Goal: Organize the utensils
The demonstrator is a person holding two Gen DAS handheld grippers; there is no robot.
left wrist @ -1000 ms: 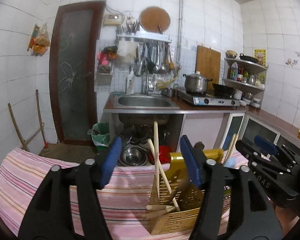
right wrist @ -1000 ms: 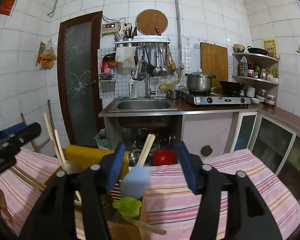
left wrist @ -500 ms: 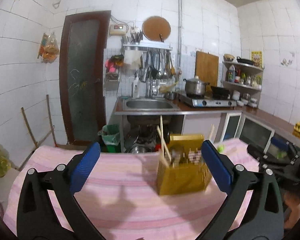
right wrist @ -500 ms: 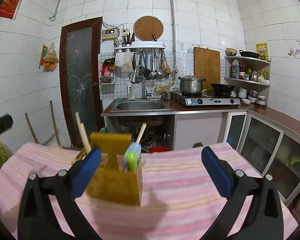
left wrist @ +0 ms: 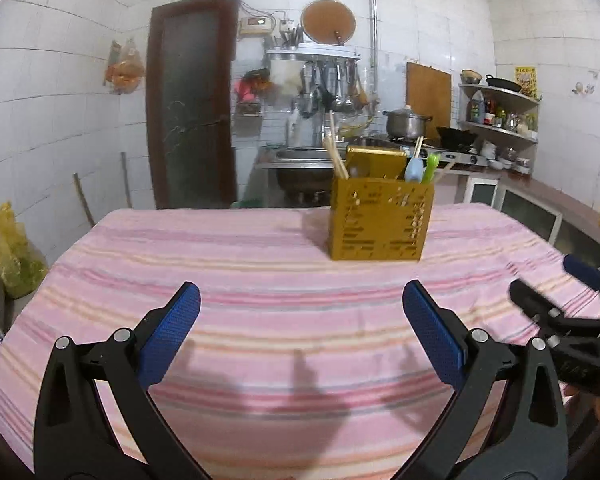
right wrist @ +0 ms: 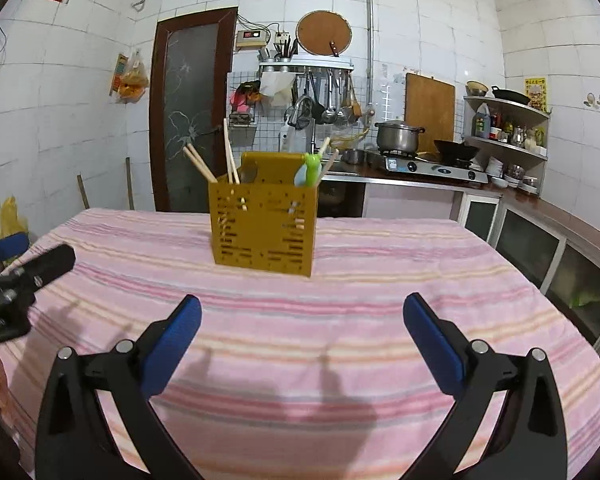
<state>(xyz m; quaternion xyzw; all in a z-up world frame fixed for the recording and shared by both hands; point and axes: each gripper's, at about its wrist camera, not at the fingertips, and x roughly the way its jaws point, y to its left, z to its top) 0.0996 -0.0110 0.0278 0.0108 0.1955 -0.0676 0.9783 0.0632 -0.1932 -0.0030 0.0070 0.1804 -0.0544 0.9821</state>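
The yellow box (left wrist: 381, 224) of sticks (right wrist: 199, 168) and spoons stands mid-table on the pink cloth (left wrist: 260, 280), looking light and stiff, best held by its sides, while 2 tongs, left (left wrist: 301, 328) and right (right wrist: 302, 330), gape empty.

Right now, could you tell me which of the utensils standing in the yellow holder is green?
The green utensil at the holder's right end, beside the light-blue spatula. The chopsticks on the left are plain wood.
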